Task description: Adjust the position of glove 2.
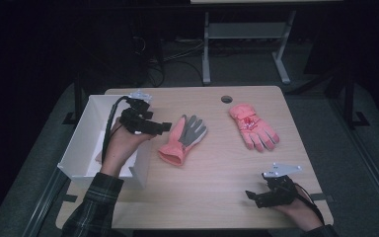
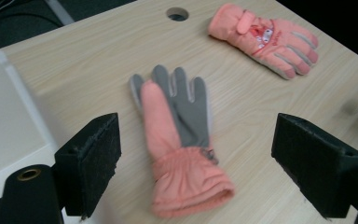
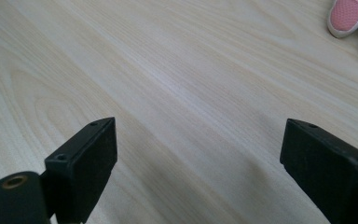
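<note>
Two pink gloves lie on the wooden table. The near glove lies palm up, grey palm showing, cuff toward the front. The far glove lies back up with a small printed patch, to the right. My left gripper hovers open just left of the near glove, jaws wide apart with the glove's cuff between them in the left gripper view. My right gripper rests open near the table's front right, over bare wood. Fingertips of the far glove peek in at the upper right of its view.
A white open box stands at the table's left edge, under the left hand. A round cable hole sits near the far edge. Beyond the table stand dark floor, cables and a white desk frame.
</note>
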`<state>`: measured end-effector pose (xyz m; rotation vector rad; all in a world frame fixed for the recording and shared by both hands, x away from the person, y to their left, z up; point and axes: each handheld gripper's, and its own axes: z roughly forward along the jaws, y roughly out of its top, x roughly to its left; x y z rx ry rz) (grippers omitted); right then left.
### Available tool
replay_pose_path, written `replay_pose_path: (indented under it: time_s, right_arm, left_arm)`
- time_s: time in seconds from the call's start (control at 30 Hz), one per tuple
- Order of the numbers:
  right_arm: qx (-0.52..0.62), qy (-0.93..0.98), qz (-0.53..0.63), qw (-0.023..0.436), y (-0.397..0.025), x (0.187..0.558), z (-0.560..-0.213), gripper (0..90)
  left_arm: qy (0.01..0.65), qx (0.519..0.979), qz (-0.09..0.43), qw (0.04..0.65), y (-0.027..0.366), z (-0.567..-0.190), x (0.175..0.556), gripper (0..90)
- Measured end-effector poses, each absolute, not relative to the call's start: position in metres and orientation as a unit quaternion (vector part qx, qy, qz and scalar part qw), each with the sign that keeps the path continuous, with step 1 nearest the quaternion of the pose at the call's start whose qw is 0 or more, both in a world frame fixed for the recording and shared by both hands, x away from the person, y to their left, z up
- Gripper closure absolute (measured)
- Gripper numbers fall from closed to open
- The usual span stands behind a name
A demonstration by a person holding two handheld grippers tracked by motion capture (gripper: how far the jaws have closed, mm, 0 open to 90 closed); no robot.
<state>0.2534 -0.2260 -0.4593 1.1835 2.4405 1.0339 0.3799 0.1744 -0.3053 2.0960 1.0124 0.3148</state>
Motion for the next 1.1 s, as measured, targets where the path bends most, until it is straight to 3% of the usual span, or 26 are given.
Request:
replay_pose_path:
  time_s: [0.17,0.37,0.57,0.6,0.77,1.1]
  right_arm:
    - [0.399,0.836,0.356,0.122,-0.226,0.254,-0.459,10.6]
    - [0.397,0.836,0.358,0.122,-0.226,0.254,-0.459,10.6]
    - [0.397,0.836,0.359,0.121,-0.226,0.254,-0.459,10.6]
    - [0.394,0.837,0.359,0.121,-0.226,0.254,-0.459,10.6]
    - [0.397,0.837,0.358,0.118,-0.226,0.253,-0.458,10.6]
    - [0.394,0.837,0.360,0.119,-0.228,0.254,-0.457,10.6]
  left_arm:
    - [0.383,0.832,0.115,0.384,0.148,-0.309,0.381,15.6]
    - [0.376,0.838,0.115,0.379,0.127,-0.317,0.386,27.3]
    - [0.367,0.849,0.114,0.362,0.109,-0.334,0.396,53.2]
    - [0.368,0.850,0.114,0.360,0.108,-0.337,0.398,62.4]
    - [0.367,0.858,0.112,0.341,0.102,-0.358,0.410,88.4]
    - [0.413,0.845,0.116,0.318,0.106,-0.403,0.429,89.7]
